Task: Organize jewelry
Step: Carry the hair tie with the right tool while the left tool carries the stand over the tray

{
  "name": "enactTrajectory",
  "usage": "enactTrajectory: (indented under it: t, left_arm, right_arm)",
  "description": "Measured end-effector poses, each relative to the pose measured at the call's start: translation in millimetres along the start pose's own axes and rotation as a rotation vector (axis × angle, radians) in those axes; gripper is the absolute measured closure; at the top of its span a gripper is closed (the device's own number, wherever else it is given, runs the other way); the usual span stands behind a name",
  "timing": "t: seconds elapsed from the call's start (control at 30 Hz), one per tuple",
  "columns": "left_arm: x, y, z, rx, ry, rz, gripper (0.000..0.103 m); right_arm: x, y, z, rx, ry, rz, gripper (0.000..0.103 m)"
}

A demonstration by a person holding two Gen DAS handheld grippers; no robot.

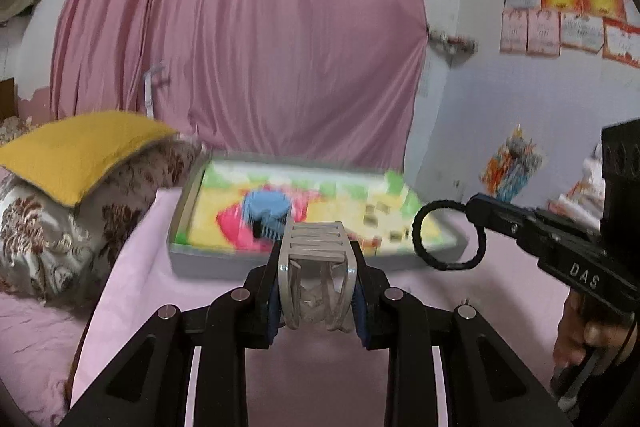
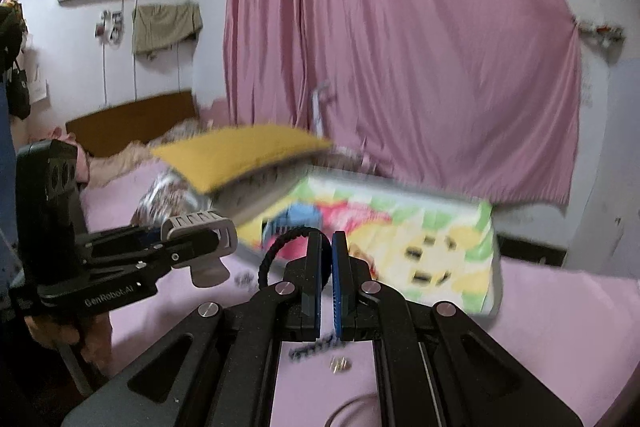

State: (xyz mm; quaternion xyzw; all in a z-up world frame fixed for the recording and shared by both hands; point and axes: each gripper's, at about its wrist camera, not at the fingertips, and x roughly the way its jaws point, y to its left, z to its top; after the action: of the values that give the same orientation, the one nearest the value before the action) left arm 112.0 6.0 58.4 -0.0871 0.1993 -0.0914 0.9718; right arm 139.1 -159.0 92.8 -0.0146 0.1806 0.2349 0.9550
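We've got both pieces up – left hand-held gripper [image 1: 316, 291] clamping a grey hair claw [image 1: 316, 259], right hand-held gripper [image 2: 327, 263] pinching a black hair tie [image 1: 448, 235] – tray [image 1: 208, 255] ahead, neither stowed yet.

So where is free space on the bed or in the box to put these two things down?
Free: the pink sheet in front of the box, and right of it. Inside, the yellow right part holds only small pieces. Crowded: around the blue comb. The patterned pillow borders the left.

Pink curtain [image 1: 240, 35] behind a yellow cushion [image 1: 80, 151] atop a floral pillow [image 1: 60, 239], wall papers [image 1: 560, 11] at right.
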Motion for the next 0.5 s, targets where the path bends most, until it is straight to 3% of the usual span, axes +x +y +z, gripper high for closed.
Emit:
enactTrajectory:
  t: [0.17,0.3,0.4,0.5]
  left_arm:
    - [4,-13,19,0.025,-0.176,0.020,0.077]
    - [13,-19,31,0.039,-0.251,0.017,0.076]
    - [25,-24,40,0.052,-0.275,0.024,0.076]
    - [43,-27,45,0.056,-0.249,0.027,0.076]
  right_arm:
    - [-7,4,11,-0.063,-0.198,-0.099,0.099]
    - [-6,-4,19,-0.054,-0.290,-0.137,0.099]
    - [2,-13,23,-0.041,-0.292,-0.158,0.099]
    - [11,-20,26,-0.021,-0.271,-0.171,0.099]
